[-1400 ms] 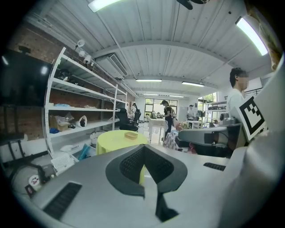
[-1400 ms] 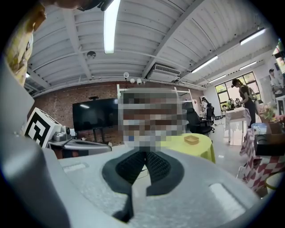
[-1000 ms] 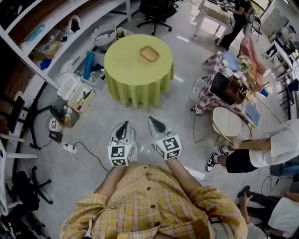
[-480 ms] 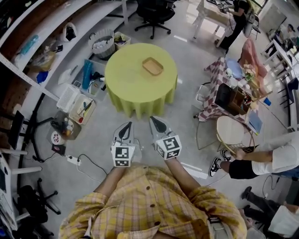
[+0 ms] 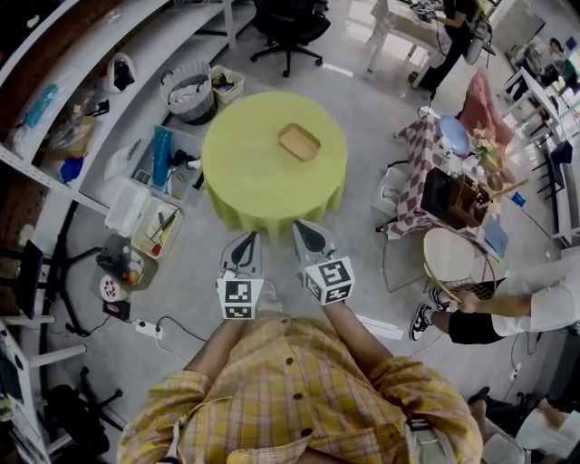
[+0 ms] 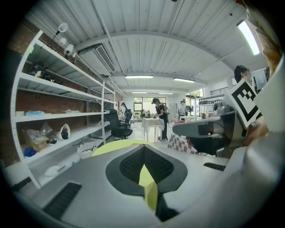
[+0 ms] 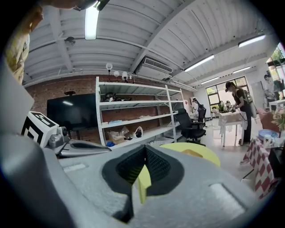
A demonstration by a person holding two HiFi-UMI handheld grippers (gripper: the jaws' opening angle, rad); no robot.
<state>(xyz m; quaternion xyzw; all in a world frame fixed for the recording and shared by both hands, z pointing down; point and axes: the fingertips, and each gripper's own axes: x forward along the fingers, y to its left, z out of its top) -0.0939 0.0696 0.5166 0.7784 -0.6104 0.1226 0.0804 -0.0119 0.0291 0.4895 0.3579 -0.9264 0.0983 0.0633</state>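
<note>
A round table under a yellow-green cloth stands just ahead of both grippers, with a shallow wooden tray on its far half. My left gripper and right gripper are held side by side at the table's near edge, above the floor. Both are shut, tips together, with nothing between them. In the left gripper view the cloth shows past the left gripper. The right gripper view has the table and tray beyond the right gripper.
Long white shelves run along the left, with bins and boxes on the floor below. A black office chair stands behind the table. A checked-cloth table, a round stool and seated people are at the right. A power strip lies left.
I have walked forward: the yellow-green table has come closer, its near edge now right at the gripper tips. Both grippers stay shut and side by side.
</note>
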